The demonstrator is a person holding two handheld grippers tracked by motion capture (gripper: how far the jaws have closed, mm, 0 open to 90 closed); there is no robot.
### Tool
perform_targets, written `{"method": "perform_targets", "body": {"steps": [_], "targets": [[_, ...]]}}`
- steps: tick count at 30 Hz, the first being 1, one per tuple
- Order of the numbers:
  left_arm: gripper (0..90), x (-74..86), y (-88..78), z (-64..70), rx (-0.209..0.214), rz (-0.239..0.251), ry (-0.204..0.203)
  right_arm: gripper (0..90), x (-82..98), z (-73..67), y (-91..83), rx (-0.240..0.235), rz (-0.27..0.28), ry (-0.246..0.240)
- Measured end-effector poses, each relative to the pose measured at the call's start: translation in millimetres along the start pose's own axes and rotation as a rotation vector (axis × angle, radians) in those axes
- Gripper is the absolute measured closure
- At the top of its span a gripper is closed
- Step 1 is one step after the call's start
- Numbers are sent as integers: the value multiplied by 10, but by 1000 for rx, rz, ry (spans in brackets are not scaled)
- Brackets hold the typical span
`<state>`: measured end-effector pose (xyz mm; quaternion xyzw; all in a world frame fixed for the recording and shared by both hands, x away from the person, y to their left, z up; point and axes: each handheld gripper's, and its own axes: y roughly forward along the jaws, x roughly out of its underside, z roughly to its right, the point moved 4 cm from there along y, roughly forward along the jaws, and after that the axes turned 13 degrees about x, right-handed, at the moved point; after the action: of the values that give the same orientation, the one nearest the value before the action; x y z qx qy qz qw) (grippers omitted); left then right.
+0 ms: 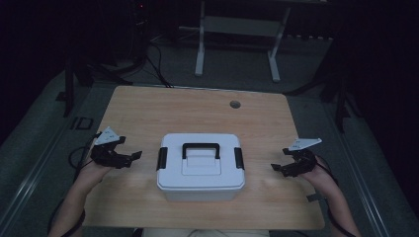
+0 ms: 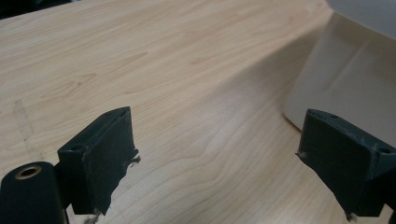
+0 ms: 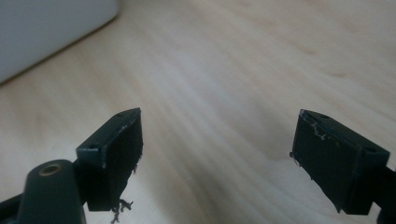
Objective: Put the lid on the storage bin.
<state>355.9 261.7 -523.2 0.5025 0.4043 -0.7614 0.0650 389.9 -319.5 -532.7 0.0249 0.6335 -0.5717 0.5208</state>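
Observation:
A white plastic box with a black carry handle and black side latches sits closed near the table's front middle. My left gripper hovers to its left, jaws wide apart and pointing at the box, holding nothing. My right gripper sits to the box's right, also open and empty. In the left gripper view the left gripper faces bare wood with the box's white wall at upper right. In the right gripper view the right gripper has the box's corner at upper left.
The wooden table has a round cable hole at the back. Behind it stand a white frame stand and cables on the dark floor. Table edges lie close outside both hands.

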Motion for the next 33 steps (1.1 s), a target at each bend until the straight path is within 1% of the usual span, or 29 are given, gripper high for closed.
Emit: {"method": "perform_targets", "body": {"steps": [3,4,5,6,7,9,10,11,12,13,15,16,17,18,19,21,22,23,24,25,27,28,29,30,32,33], "targets": [[106,71,15,-12,-30,-7,-7,161,26,31,3,38,27,51],[106,71,15,-12,-30,-7,-7,161,26,31,3,38,27,51],[106,113,20,4,-40,14,-8,161,39,40,6,53,33,60],[106,135,23,10,-42,22,-13,161,68,53,13,84,45,89],[107,160,26,15,-49,28,-15,161,84,53,14,95,51,99],[107,211,41,21,-76,36,-13,135,117,52,20,129,61,128],[107,238,49,24,-91,30,-13,135,132,44,20,138,67,141],[107,264,58,27,-112,31,-8,134,146,43,19,159,76,152],[106,287,70,36,-112,32,-8,132,158,37,20,177,81,172],[106,309,81,44,-117,30,-9,127,170,32,25,179,82,187],[107,346,101,57,-117,17,-4,127,188,16,32,199,90,204],[107,346,101,57,-117,17,-4,127,188,16,32,199,90,204],[107,371,104,73,-125,20,7,127,200,13,36,209,84,217],[106,378,100,79,-119,23,3,127,222,6,35,224,86,242],[106,386,93,87,-122,25,-1,127,231,1,33,227,86,249],[106,405,73,101,-129,49,-8,127,255,-25,21,241,97,254],[107,405,73,101,-129,49,-8,127,255,-25,21,241,97,254],[107,431,56,110,-164,60,-3,127,267,-39,16,257,103,256],[107,443,50,116,-182,61,1,125,289,-70,6,291,108,261],[106,455,42,119,-201,58,3,125,296,-82,1,308,114,265],[106,477,23,137,-202,71,1,124,307,-99,-1,311,111,263],[106,490,15,146,-201,70,-3,121,316,-109,1,310,106,257],[106,503,4,161,-187,70,-6,121,327,-117,-1,318,104,254],[106,515,-7,175,-186,77,-11,121,337,-122,-7,320,108,257],[106,545,-28,192,-200,64,-6,121,351,-128,-25,333,118,277],[107,559,-36,194,-219,60,-6,122,357,-132,-33,346,129,285]]}}
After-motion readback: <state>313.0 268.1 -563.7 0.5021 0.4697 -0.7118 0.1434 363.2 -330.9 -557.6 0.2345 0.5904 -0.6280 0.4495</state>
